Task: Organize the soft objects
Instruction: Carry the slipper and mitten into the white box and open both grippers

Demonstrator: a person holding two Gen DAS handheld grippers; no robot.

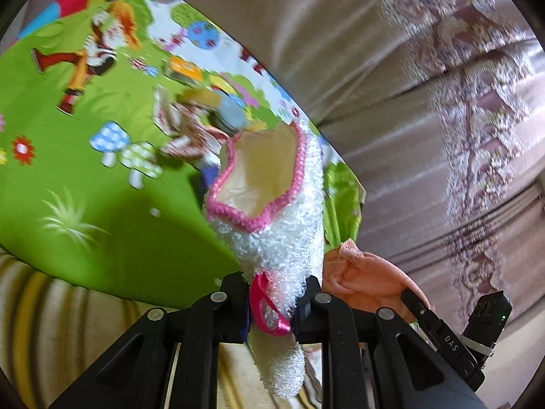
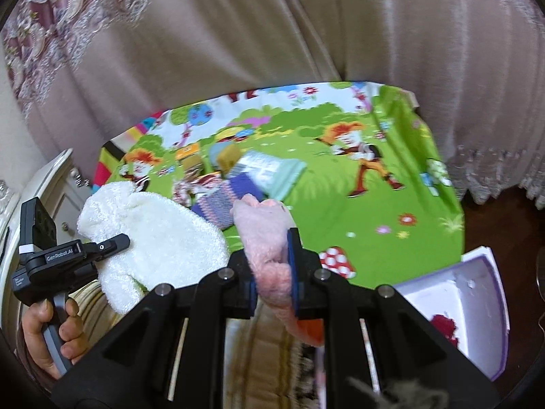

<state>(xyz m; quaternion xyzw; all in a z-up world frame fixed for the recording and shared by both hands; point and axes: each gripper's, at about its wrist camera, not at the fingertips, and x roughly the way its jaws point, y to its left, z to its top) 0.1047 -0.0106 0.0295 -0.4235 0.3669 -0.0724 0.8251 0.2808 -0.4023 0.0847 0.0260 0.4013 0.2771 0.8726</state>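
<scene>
White fuzzy slipper with pink trim is pinched between the left gripper, raised above the green cartoon mat near its curtain-side edge. Pink plush slipper is clamped in the right gripper, just beside the white one. Folded cloths lie mid-mat; green mat beyond them is bare. White box sits off the mat's near corner.

white fluffy mitt, pink plush, green cartoon mat
</scene>
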